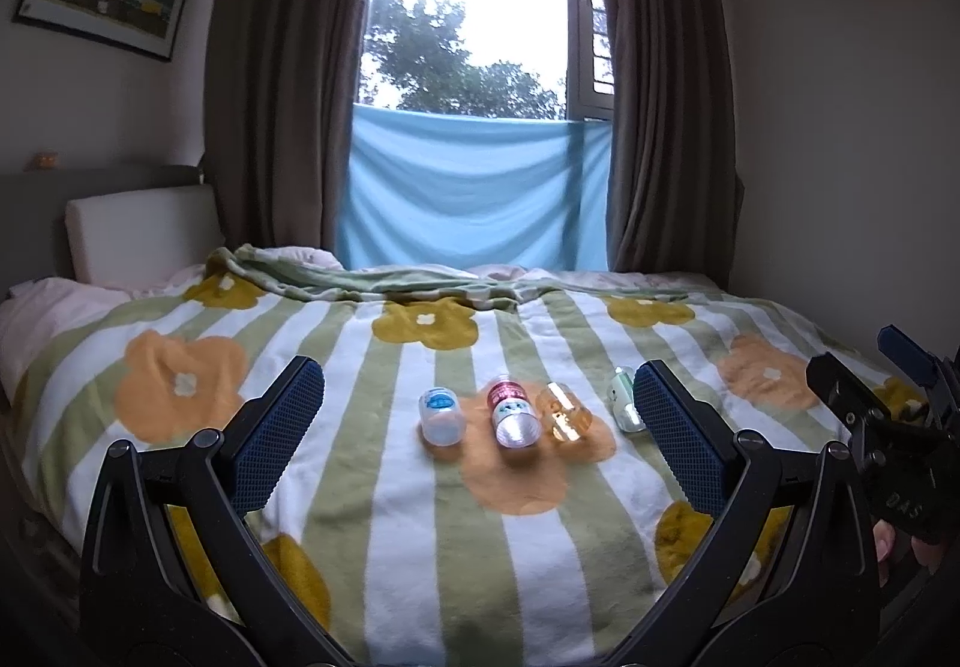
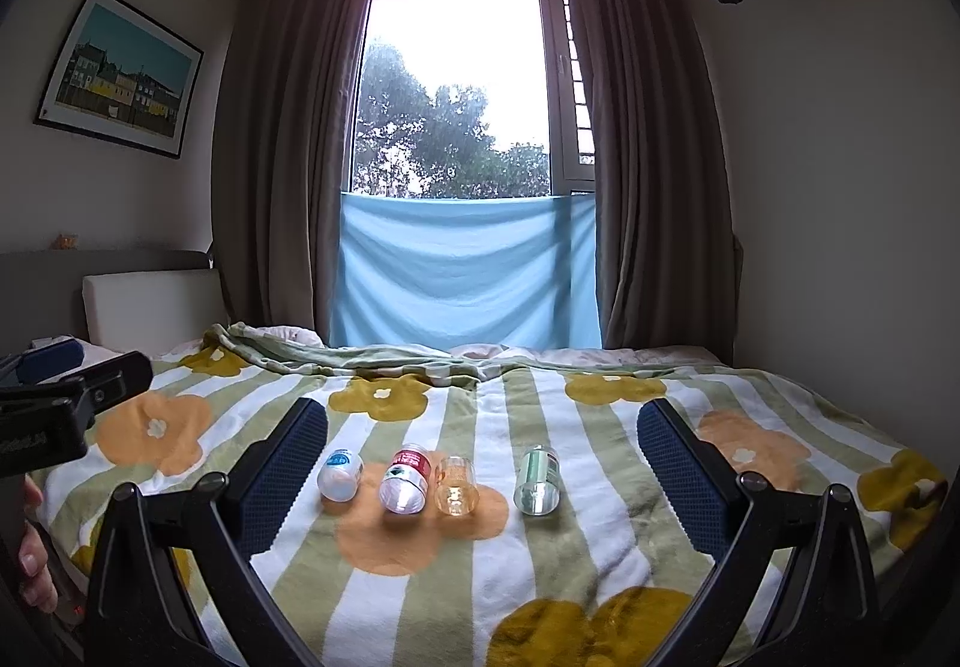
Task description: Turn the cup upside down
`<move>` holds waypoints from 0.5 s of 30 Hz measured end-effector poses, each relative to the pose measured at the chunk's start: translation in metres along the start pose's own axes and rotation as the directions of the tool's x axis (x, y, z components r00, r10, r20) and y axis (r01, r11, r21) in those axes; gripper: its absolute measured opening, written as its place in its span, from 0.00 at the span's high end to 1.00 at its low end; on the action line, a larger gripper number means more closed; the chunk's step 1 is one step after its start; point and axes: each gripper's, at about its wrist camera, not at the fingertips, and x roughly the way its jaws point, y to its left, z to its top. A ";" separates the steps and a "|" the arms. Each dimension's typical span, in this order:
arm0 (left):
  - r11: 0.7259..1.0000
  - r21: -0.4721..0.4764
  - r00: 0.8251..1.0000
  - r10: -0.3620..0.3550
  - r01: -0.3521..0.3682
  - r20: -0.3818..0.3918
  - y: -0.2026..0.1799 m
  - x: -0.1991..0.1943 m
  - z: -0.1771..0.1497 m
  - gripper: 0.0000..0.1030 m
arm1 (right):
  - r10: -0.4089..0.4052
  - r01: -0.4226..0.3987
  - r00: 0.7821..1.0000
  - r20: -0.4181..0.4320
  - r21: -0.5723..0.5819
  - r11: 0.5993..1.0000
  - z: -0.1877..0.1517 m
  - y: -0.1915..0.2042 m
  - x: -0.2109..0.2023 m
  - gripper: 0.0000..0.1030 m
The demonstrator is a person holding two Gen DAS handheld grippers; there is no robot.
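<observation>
Several small plastic cups lie on their sides in a row on the striped flower blanket (image 2: 540, 559). From left to right they are a white cup with a blue label (image 2: 341, 475), a red-labelled cup (image 2: 407, 481), a clear orange cup (image 2: 457, 487) and a green cup (image 2: 538, 481). My right gripper (image 2: 483, 409) is open, well short of the row, with nothing between its fingers. My left gripper (image 1: 480, 367) is open too, and the blue cup (image 1: 443, 418), red cup (image 1: 512, 415) and orange cup (image 1: 564, 412) show between its fingers. Its right finger half hides the green cup (image 1: 624, 407).
The bed runs back to a window with brown curtains (image 2: 282, 156) and a hanging blue cloth (image 2: 462, 271). A white headboard cushion (image 2: 153, 307) is at the back left. The right gripper (image 1: 900, 391) shows at the left wrist view's right edge. A hand (image 2: 33, 553) holds the left gripper (image 2: 78, 397).
</observation>
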 end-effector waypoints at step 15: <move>0.967 0.024 0.894 -0.226 0.254 -0.386 -0.052 0.215 0.014 0.00 | -0.040 0.047 0.995 -0.095 0.073 0.996 -0.034 -0.052 0.033 0.00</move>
